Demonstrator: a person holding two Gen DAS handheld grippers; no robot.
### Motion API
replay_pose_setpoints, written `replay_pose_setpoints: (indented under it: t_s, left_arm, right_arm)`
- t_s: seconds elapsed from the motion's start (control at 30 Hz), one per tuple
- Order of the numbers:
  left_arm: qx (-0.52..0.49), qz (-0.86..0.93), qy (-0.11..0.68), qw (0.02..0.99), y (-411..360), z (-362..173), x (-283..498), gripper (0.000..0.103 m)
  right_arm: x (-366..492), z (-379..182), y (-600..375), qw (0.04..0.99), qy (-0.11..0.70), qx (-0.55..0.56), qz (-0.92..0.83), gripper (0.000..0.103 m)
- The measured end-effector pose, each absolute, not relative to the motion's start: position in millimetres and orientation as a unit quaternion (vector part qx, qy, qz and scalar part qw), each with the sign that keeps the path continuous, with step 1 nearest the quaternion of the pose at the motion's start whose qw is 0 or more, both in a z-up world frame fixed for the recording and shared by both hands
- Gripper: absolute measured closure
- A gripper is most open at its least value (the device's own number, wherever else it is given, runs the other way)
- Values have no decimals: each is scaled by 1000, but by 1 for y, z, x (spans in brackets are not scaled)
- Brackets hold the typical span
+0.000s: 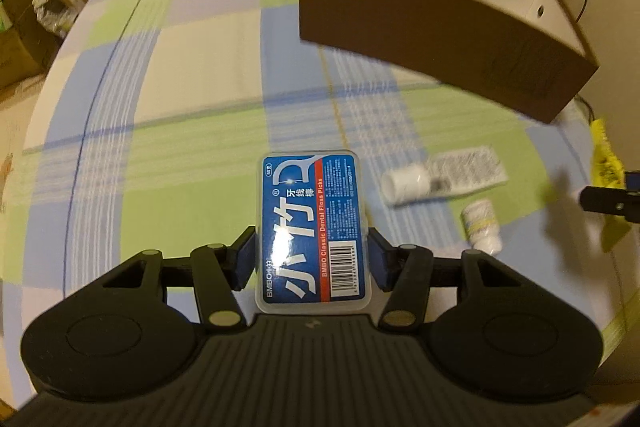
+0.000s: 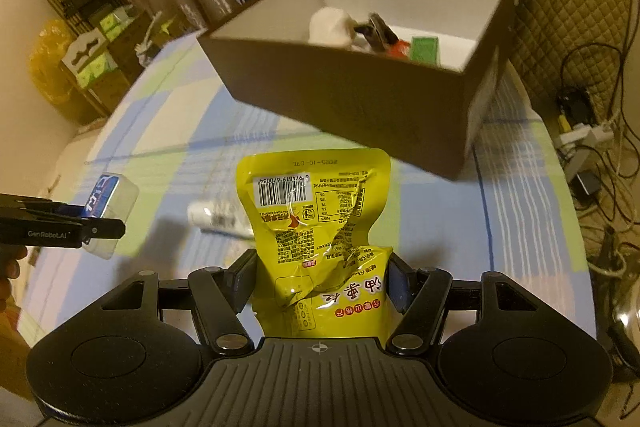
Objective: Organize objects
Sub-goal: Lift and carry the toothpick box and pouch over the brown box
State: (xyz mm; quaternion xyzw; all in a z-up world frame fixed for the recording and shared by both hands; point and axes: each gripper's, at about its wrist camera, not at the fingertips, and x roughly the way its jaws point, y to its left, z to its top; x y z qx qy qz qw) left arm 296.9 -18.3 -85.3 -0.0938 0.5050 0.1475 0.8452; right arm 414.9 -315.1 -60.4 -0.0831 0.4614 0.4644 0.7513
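Claw on the left [image 1: 312,259] is clamping a floss pick case [image 1: 314,227] by its two long sides, near the end closest to the camera, so most of the case is sticking out forward above the checked desk [image 1: 180,99]. That case is looking like hard clear plastic: stiff, light, and probably a bit slick under the pads, so a hold across the narrow width is suiting it well, though its long overhang could be letting it pivot if jolted. Right claw [image 2: 322,281] is pinching a yellow snack pouch [image 2: 316,227] across its lower part, with the crinkled upper half standing free. This pouch is appearing soft, thin and light; it is creasing where squeezed, and a grip low on the filled body seems safer than on the flimsy sealed edge. Both items are being held in the air short of the brown box [image 2: 360,99], which is sitting open ahead with a few things already inside. Two small white bottles [image 1: 404,183] are lying on their sides on the cloth beside a folded leaflet [image 1: 468,167]; round and smooth, they are likely to roll, so they would be best taken across the body.
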Motion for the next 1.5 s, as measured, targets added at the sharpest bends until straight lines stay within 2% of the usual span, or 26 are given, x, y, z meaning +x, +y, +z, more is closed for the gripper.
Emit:
replay_pose_setpoints:
  t_s: [0.43, 0.73, 1.13, 1.5]
  left_arm:
    - [-38, 62, 441, 895, -21, -21, 394, 52]
    - [-22, 22, 420, 907, -23, -1, 471, 52]
    - [-18, 12, 450, 893, -9, -25, 542, 52]
    - [-17, 9, 483, 875, 1, -61, 572, 52]
  right_arm:
    - [455, -7, -270, 773, 418, -48, 474, 41]
    - [509, 11, -227, 795, 410, -21, 447, 41]
    - [564, -19, -192, 790, 454, -16, 411, 41]
    - [588, -65, -162, 778, 502, -70, 372, 41]
